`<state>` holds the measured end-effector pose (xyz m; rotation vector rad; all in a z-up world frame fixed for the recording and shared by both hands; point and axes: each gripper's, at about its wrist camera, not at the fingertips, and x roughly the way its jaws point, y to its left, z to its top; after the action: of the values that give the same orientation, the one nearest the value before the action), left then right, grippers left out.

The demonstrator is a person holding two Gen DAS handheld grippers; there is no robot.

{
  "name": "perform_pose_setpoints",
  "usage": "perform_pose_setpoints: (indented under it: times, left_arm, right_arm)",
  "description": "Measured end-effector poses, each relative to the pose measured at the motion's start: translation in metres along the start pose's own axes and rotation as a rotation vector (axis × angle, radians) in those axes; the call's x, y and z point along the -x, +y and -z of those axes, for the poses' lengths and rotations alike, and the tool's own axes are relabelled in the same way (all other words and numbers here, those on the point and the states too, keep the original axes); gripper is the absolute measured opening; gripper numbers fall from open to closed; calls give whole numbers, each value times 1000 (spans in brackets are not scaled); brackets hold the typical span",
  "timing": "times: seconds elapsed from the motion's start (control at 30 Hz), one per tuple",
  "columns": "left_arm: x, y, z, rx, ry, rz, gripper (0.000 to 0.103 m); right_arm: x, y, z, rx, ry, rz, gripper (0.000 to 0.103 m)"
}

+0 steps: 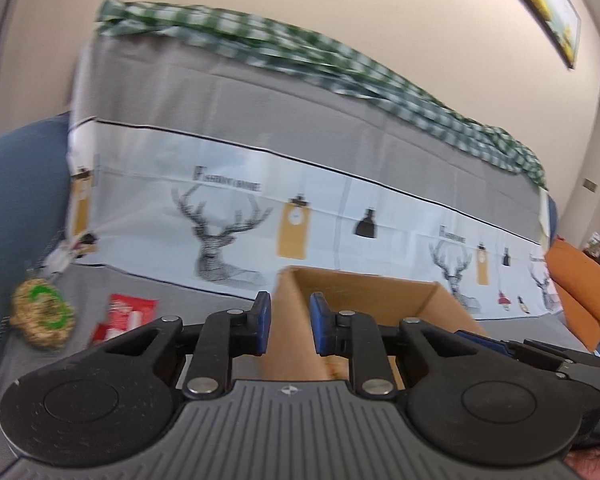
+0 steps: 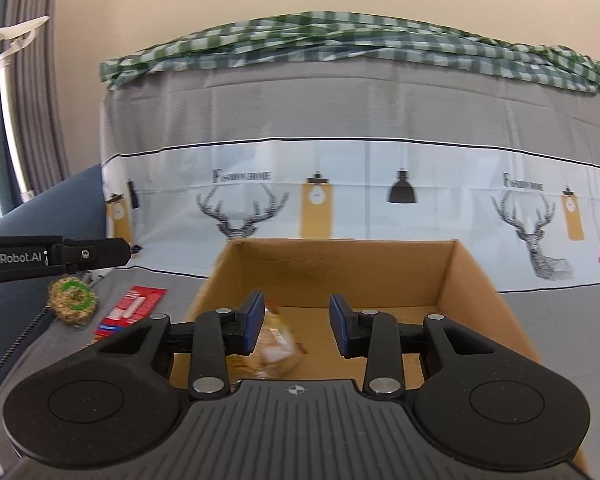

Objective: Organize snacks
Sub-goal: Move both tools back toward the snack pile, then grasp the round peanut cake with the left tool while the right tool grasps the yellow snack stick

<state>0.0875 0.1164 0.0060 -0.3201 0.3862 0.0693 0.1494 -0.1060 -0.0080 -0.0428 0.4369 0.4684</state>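
Observation:
An open cardboard box (image 2: 472, 276) stands on the grey sofa cover. My right gripper (image 2: 296, 322) hovers over its near edge, open, nothing between its pads. Below it, on the box floor, lies a blurred snack in a clear wrapper (image 2: 278, 354). Left of the box lie a red packet (image 2: 134, 308) and a round grain snack with a green ring label (image 2: 73, 300). My left gripper (image 1: 290, 320) is open with a narrow gap and holds nothing; the box's left corner (image 1: 288, 280) shows behind it. In the right wrist view, the left gripper (image 2: 124, 254) sits above the round snack.
The sofa back carries a grey and white cover printed with deer and lamps (image 2: 340, 184), with a green checked cloth (image 2: 340, 36) along its top. A blue armrest (image 1: 16, 184) lies at the left and an orange cushion (image 1: 580, 296) at the right.

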Motion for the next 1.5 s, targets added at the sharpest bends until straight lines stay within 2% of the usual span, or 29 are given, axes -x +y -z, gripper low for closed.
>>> perform_pose_setpoints:
  times: [0.27,0.4,0.6,0.97,1.17,1.4,1.5]
  left_arm:
    - [21,53,-2,64,30,-104,22]
    - [30,71,-2,90,32,-138,22]
    - [30,86,-2,70,52,-187,22]
    - [12,129,-5,18,93,-288,22]
    - [2,153,-4,23,124,-344,22]
    - [0,165,-5,9,129,-392,22]
    - [-5,164,-2,-34,142,-410,22]
  right_arm:
    - [-1,59,2,39,-8,-99,29]
    - [-3,87,5,61,-6,-153,28]
    - [-10,119,9,76,11,-216,28]
    - [-32,155,23,71,62,-289,28]
    - [-50,169,30,64,92,-321,28]
    - [-77,188,37,53,157,-340,29]
    - [-89,197,40,58,175,-344,33]
